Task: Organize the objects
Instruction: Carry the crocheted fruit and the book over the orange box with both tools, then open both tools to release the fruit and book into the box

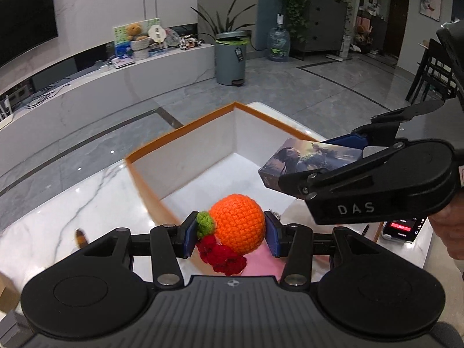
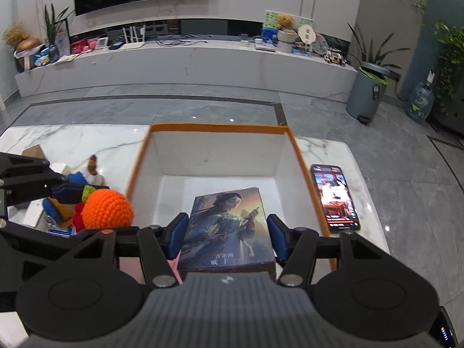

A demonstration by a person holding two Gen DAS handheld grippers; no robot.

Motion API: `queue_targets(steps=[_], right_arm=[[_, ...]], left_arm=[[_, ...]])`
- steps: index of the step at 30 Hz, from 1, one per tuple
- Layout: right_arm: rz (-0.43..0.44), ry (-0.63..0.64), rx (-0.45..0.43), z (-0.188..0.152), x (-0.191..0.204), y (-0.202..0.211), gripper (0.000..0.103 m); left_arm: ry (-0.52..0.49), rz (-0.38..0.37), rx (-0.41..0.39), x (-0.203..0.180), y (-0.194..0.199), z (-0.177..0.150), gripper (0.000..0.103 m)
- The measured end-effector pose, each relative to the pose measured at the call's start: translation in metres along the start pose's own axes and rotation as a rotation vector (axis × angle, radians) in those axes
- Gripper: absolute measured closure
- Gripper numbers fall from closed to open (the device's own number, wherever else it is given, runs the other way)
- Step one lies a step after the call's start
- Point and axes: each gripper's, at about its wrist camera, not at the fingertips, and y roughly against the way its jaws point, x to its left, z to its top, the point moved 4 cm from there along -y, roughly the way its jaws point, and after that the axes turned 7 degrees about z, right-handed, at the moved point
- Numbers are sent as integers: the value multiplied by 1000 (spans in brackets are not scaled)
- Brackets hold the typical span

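An open white box with an orange rim [image 1: 179, 130] [image 2: 220, 127] stands on the marble table. My left gripper [image 1: 230, 233] is shut on a crocheted orange ball [image 1: 236, 226] with a green leaf and red flowers, held at the box's near left edge; the ball also shows in the right wrist view [image 2: 107, 210]. My right gripper [image 2: 227, 236] is shut on a picture box showing a painted woman [image 2: 229, 229], held over the inside of the open box. That picture box also shows in the left wrist view [image 1: 307, 159].
A lit phone [image 2: 335, 197] lies on the table right of the box. Small toys and cards [image 2: 63, 203] lie left of it. A pink sheet [image 1: 261, 264] lies under my left gripper. Beyond the table are grey floor, a TV bench [image 2: 185, 63] and a bin [image 2: 366, 92].
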Motion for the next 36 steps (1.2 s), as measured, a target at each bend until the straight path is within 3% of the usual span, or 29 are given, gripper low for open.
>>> queue_targets(steps=[9, 29, 36], right_arm=[[-14, -52, 25, -5, -32, -25, 42], [31, -37, 126, -12, -34, -96, 42], [47, -64, 232, -17, -38, -114, 42]], left_arm=[[-90, -2, 54, -25, -39, -4, 49], [-167, -8, 139, -38, -76, -22, 49], [-161, -16, 165, -37, -76, -24, 46]])
